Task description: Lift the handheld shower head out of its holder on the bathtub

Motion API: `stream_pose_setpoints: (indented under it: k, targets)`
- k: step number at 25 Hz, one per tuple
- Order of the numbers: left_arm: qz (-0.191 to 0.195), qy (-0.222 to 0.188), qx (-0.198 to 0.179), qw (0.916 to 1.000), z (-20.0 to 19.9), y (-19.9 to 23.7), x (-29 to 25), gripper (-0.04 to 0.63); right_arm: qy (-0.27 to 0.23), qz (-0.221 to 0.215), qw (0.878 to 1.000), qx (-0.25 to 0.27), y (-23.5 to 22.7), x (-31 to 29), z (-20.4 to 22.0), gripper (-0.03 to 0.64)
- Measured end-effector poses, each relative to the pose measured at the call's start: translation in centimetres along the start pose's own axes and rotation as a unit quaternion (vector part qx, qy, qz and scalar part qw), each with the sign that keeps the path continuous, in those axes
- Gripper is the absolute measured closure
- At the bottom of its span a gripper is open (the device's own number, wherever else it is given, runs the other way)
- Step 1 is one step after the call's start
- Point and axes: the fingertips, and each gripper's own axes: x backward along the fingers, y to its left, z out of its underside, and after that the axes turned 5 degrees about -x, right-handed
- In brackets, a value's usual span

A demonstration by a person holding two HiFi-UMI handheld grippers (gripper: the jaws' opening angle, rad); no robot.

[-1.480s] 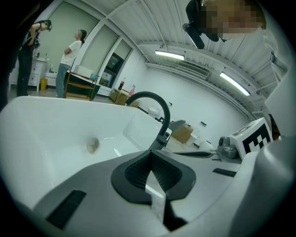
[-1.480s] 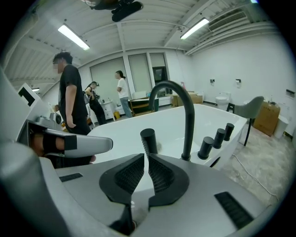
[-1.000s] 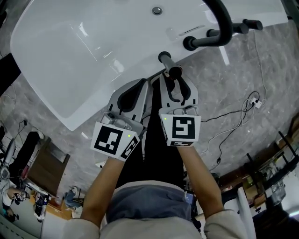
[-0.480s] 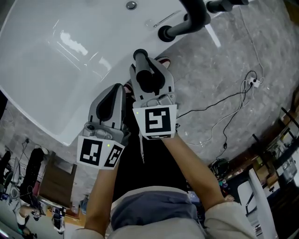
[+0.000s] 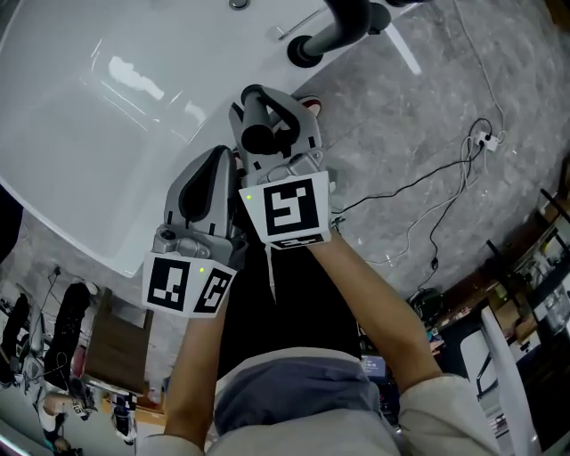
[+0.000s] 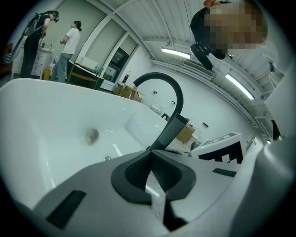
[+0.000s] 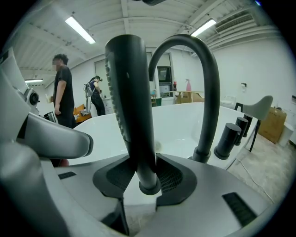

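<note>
The black handheld shower head (image 5: 254, 120) stands upright at the white bathtub's rim (image 5: 191, 134). In the right gripper view its long handle (image 7: 129, 102) rises between the jaws, and its lower end sits in a round black collar at the tips. My right gripper (image 5: 270, 111) (image 7: 141, 173) is open around that handle, with the pads close on both sides. My left gripper (image 5: 216, 160) (image 6: 149, 155) hangs just left of it over the rim, shut and empty.
A black arched faucet spout (image 5: 343, 22) (image 7: 203, 69) rises just past the shower head, with black knobs (image 7: 227, 139) to its right. The tub basin (image 6: 46, 120) has a drain (image 6: 91, 135). Cables (image 5: 445, 205) lie on the grey floor. People (image 7: 62, 88) stand beyond the tub.
A second ago the shower head stood past the right gripper's tips; the gripper has since moved forward around its handle. The left gripper stayed beside it.
</note>
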Motion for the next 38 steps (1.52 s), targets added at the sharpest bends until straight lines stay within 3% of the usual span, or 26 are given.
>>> stream_pose_setpoints:
  k: [6,19,38]
  targets:
    - [-0.01,0.005,0.001,0.9999,0.0,0.5,0.0,0.591,0.015,-0.015,0.999,0.033,-0.6,0.1,0.2,0.469]
    - [-0.009,-0.014,-0.002,0.9999,-1.8,-0.1,1.1,0.591,0.017,-0.025,0.998,0.054,0.0,1.9,-1.1,0.471]
    - [0.001,-0.058,0.0,0.9983,-6.7,-0.3,3.7,0.591,0.014,-0.01,0.998,0.054,1.8,4.1,-3.9,0.471]
